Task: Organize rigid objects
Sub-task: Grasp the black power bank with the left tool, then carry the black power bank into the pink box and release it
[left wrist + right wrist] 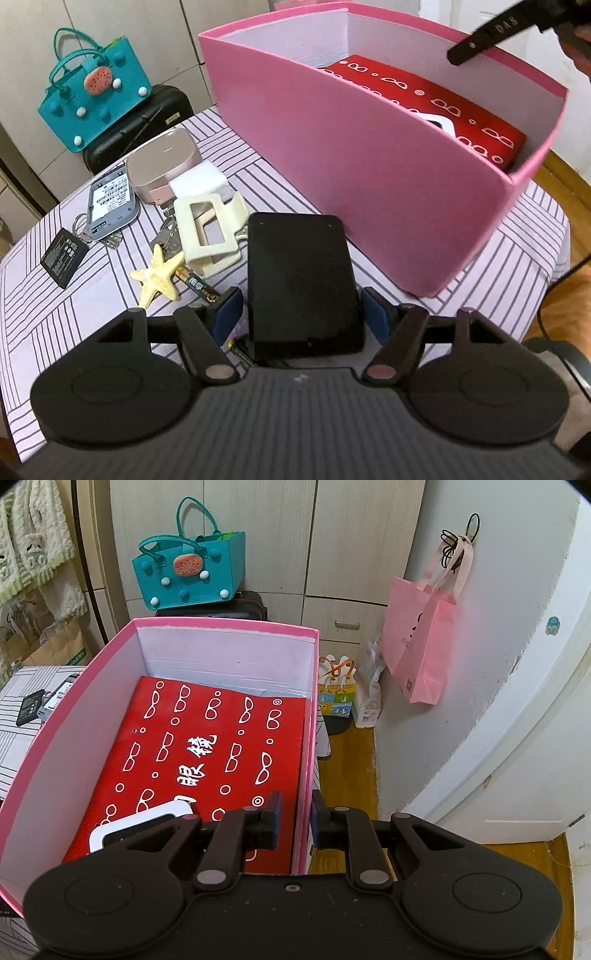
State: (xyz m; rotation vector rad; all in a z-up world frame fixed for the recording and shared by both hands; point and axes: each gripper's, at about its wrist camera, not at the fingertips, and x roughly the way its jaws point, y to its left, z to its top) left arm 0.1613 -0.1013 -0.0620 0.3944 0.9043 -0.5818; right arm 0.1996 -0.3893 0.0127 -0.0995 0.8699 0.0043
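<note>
Step in hand: pickup of black case (pixel 303 284), flat on worktop (pixel 74 317) just beside pink box (pixel 369 184). Left gripper (pixel 300 314) fingers apart, straddling case, not yet pressing. Right gripper (pixel 295 823) fingers nearly together across pink box wall; contact unclear. Next: close on case, lift over box rim

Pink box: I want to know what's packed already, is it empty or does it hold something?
Not empty. The pink box has no lid on and holds a flat red box with a white item on it.

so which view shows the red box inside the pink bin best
The right wrist view: it looks down into the pink bin, showing most of the red box's printed top. The left wrist view shows only a strip of it above the bin's near wall.
</note>
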